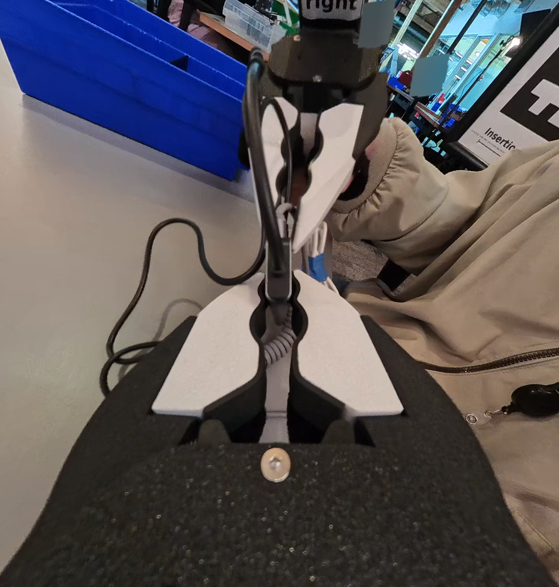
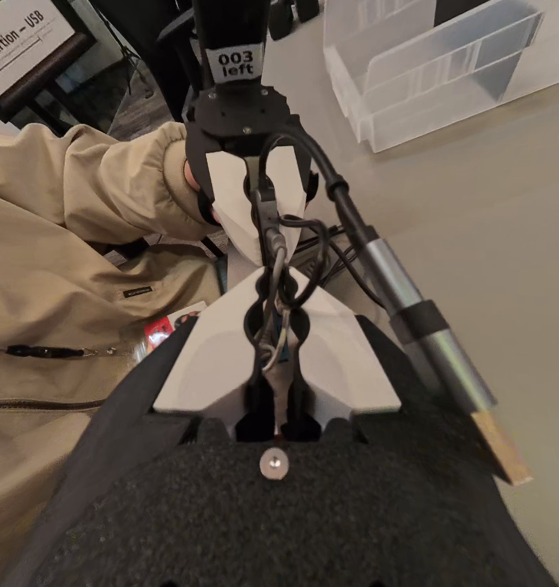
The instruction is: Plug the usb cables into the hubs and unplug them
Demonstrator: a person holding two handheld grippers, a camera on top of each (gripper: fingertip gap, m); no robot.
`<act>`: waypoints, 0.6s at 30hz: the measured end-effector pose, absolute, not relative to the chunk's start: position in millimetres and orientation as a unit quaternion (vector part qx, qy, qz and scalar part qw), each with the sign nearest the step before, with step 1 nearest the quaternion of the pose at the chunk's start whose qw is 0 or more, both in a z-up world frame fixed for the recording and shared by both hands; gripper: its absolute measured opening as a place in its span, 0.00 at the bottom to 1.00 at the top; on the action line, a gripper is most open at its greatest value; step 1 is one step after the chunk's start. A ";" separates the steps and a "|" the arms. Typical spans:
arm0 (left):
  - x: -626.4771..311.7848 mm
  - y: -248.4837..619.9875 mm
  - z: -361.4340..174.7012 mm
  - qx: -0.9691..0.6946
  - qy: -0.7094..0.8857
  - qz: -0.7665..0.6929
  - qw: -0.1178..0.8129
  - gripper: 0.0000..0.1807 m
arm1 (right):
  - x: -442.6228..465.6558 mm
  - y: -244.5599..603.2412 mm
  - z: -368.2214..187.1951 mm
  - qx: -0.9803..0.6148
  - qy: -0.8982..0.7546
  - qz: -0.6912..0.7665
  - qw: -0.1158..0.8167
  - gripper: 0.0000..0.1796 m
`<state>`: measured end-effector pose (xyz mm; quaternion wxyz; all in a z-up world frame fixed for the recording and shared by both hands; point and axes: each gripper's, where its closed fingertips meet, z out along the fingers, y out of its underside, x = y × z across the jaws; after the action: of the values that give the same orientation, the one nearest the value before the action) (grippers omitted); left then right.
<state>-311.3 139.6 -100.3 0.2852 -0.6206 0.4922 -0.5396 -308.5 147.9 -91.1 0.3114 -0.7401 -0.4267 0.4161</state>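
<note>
My left gripper (image 1: 278,281) is shut on a slim dark USB hub (image 1: 277,273), held up above the table, with a coiled grey cable (image 1: 278,344) between its pads. My right gripper (image 1: 286,235) faces it from above and is shut on a grey USB plug (image 1: 285,222) that meets the hub's far end. In the right wrist view my right gripper (image 2: 276,273) pinches the grey cable (image 2: 279,263) just behind the plug (image 2: 273,238). The hub (image 2: 266,206) sits between the pads of the left gripper (image 2: 273,257). A black cable (image 1: 176,228) loops off the hub onto the table.
A blue bin (image 1: 113,79) stands at the back left and a clear plastic bin (image 2: 430,79) at the other side. A silver cylindrical connector (image 2: 395,273) hangs on a thick black cable. White cables with blue tape (image 1: 316,263) and a beige sleeve (image 1: 415,190) are close by.
</note>
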 end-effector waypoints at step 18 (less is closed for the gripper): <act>-311.0 159.6 -78.9 -0.607 0.403 -0.610 0.312 0.06 | -312.7 162.8 -82.2 -0.721 -0.313 0.513 0.345 0.04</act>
<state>-311.0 159.6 -78.9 0.3121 -0.6068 0.4033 -0.6097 -312.7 162.8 -82.2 0.3449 -0.7213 -0.3125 0.5130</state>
